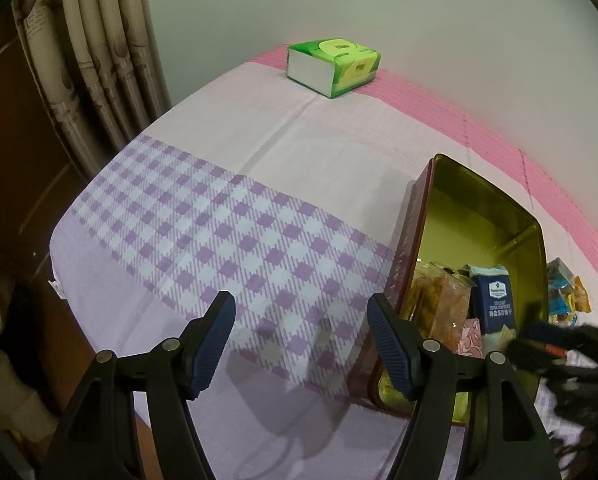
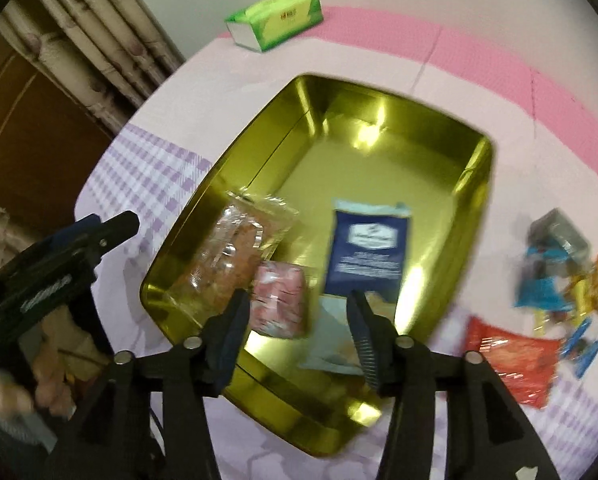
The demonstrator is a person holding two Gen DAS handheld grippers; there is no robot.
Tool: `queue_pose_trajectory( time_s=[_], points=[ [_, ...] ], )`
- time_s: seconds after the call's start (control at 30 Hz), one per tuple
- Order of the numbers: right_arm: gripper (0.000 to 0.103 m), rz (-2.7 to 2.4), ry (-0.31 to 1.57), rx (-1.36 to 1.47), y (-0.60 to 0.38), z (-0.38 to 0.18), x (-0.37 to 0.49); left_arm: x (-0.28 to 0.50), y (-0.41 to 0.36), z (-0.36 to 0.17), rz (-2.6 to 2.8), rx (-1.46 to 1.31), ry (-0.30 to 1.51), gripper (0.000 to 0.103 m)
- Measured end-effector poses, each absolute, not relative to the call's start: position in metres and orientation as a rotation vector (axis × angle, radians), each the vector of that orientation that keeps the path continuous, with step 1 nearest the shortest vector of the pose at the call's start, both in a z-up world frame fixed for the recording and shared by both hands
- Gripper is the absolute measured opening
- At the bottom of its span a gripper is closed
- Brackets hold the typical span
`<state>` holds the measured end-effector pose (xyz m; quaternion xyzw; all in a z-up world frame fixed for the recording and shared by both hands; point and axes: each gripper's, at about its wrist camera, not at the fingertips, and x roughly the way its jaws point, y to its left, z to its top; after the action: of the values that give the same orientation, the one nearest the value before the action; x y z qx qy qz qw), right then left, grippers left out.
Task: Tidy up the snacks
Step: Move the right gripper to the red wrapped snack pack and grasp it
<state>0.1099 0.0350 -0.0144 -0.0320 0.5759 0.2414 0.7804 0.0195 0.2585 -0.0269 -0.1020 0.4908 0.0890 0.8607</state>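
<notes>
Your right gripper (image 2: 297,332) hangs spread and empty over the gold rectangular metal tin (image 2: 479,184), where three packets lie. Loose wrapped snacks (image 2: 559,280) wait near the table's right edge: fetch one next. Left gripper (image 1: 301,344) idles spread.

This was a room in a home, most likely a bedroom or living space. A soft cloth of pale lilac with purple-and-white checks and a pink border (image 1: 259,184) covered the surface, which stood against a plain pale wall (image 1: 379,8), with beige patterned curtains hanging in folds (image 1: 99,48) beside dark brown wooden panelling (image 1: 15,152). A green soft pack of paper tissues (image 1: 333,66) lay at the far edge, and an open gold-lined metal tin (image 2: 379,140) held wrapped snack packets.
</notes>
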Motion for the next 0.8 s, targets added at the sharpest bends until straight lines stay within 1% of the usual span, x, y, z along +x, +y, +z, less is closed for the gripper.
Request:
queue_pose_trajectory(
  time_s=[0.07, 0.17, 0.4, 0.63, 0.8],
  points=[
    [0.055, 0.524, 1.233, -0.121, 0.017, -0.008, 0.114, 0.02, 0.259, -0.028, 0.189, -0.212, 1.031, 0.069],
    [0.064, 0.535, 1.265, -0.197, -0.019, -0.009, 0.124, 0.021, 0.258, -0.027, 0.191, -0.205, 1.032, 0.069],
    [0.064, 0.608, 1.37, -0.3, -0.07, -0.034, 0.138, 0.02, 0.255, -0.03, 0.197, -0.184, 1.04, 0.069],
    [0.064, 0.763, 1.393, -0.394, -0.059, -0.05, 0.137, 0.019, 0.252, -0.03, 0.198, -0.17, 1.055, 0.069],
    [0.064, 0.796, 1.443, -0.438, -0.055, -0.068, 0.143, 0.013, 0.248, -0.024, 0.207, -0.148, 1.05, 0.069]
  ],
)
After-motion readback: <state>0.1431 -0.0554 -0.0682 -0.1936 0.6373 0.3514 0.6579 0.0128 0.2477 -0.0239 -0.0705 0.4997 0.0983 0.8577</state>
